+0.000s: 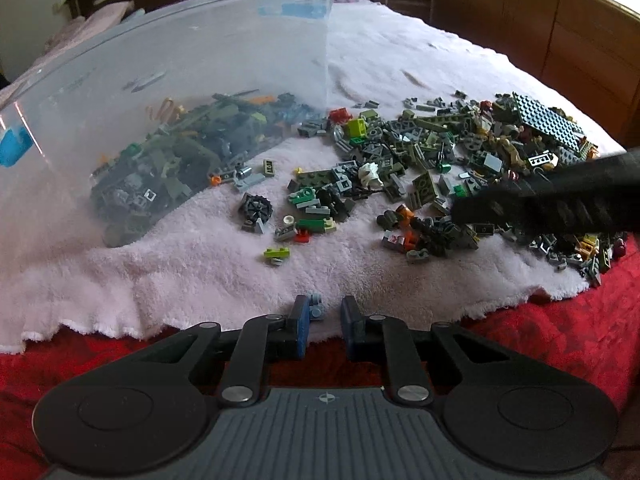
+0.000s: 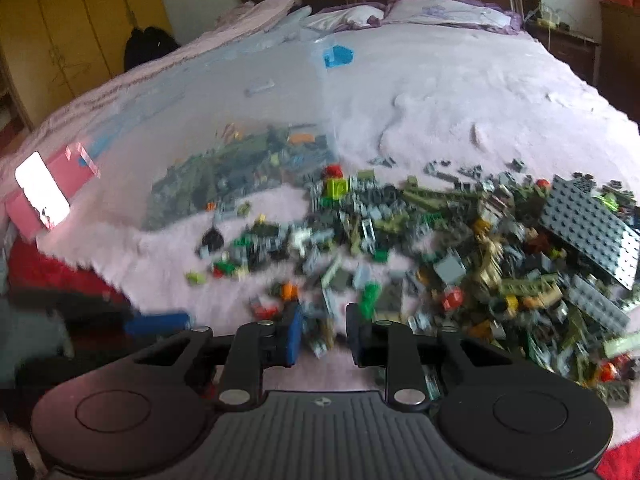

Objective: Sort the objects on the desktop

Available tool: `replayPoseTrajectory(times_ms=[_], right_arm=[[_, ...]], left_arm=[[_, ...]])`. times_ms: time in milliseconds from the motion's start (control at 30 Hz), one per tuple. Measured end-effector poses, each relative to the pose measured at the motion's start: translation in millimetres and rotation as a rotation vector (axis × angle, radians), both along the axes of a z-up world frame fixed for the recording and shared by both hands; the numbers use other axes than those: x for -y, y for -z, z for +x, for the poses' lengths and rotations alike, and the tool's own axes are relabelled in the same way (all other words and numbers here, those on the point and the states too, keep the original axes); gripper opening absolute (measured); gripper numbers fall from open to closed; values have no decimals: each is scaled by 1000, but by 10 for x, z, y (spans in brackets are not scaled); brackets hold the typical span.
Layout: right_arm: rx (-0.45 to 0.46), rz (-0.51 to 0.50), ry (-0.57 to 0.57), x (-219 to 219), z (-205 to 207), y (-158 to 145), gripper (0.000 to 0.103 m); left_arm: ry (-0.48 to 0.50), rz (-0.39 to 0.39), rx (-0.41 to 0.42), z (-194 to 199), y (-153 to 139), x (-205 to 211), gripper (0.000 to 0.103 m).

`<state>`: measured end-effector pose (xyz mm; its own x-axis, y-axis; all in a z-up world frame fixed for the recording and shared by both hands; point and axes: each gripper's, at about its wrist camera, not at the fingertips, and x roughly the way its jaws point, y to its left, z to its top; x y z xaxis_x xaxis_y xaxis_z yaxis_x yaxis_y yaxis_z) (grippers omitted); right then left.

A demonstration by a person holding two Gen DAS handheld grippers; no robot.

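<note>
Sorting bricks from the pile (image 1: 460, 168) into the plastic bin (image 1: 160, 120)

Left tool (image 1: 324, 312) nearly closed, small grey brick (image 1: 316, 306) against one finger; right tool (image 2: 322, 332) narrow over the pile's near edge, grip unclear.

No readable text, labels, brands or numbers appear in either view; any markings are too small or blurred.
</note>
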<state>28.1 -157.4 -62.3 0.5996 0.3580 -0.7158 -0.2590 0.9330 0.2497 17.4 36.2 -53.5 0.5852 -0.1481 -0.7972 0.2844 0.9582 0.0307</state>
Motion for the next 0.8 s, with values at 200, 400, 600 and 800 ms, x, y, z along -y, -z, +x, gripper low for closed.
replayPoseTrajectory(times_ms=[200,400,600,800], right_arm=[[-4,1,29,-142,300,91,28],[-19,-11,40,-194,392,178,27],[-14,-8,57,-200,378,210,26],[-12,3,93,-172,398,225,8]], left_arm=[[-21,-59,-33,43,2,-74,23],[-14,-77,-57,66,2,-50,35],[-22,-68,-48,37,-8,-25,34],[-4,-97,-62,35,-37,-55,17]])
